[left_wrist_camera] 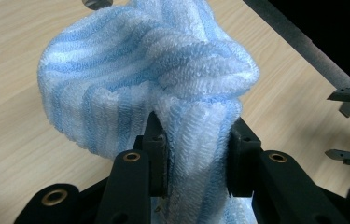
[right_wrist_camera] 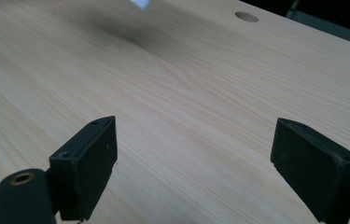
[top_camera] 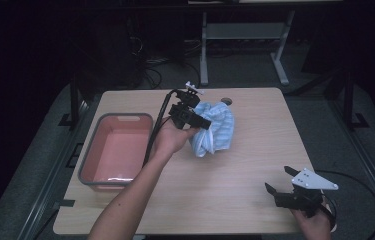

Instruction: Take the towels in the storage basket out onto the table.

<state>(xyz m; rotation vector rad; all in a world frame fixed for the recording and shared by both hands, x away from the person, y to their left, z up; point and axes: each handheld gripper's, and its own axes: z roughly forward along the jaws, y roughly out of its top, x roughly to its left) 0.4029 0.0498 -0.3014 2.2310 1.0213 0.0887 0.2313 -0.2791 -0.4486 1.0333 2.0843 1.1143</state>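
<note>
Gripping tight, our left gripper (left_wrist_camera: 196, 158) has its two black jaws pressed into a thick fold of the towel (left_wrist_camera: 154, 79), and in the left gripper view we see the blue-and-white striped terry bunched up between them and bulging above in a rounded knot. From the high view, our left gripper (top_camera: 201, 121) sits at the towel's (top_camera: 216, 129) left edge, and the towel hangs in a crumpled bundle over the middle of the table (top_camera: 245, 165), toward its far side. We cannot tell whether its lower end touches the wood or hangs just clear. Left of the towel stands the bin (top_camera: 90, 165), grey outside and pink inside, near the table's left edge, apart from the cloth. Just beyond the towel, at its far upper corner, we catch a round hole (top_camera: 226, 101) in the tabletop.

Over to our right gripper (top_camera: 279, 181): it waits well away from the towel, at the near right corner of the table, held in our right hand (top_camera: 315, 222) with the grey three-cornered plate on top. In the right gripper view our right gripper (right_wrist_camera: 193, 163) has its jaws standing wide apart with bare wood grain between them, nothing held. Far off in that view, the round hole (right_wrist_camera: 246, 17) shows again near the table's edge.
</note>
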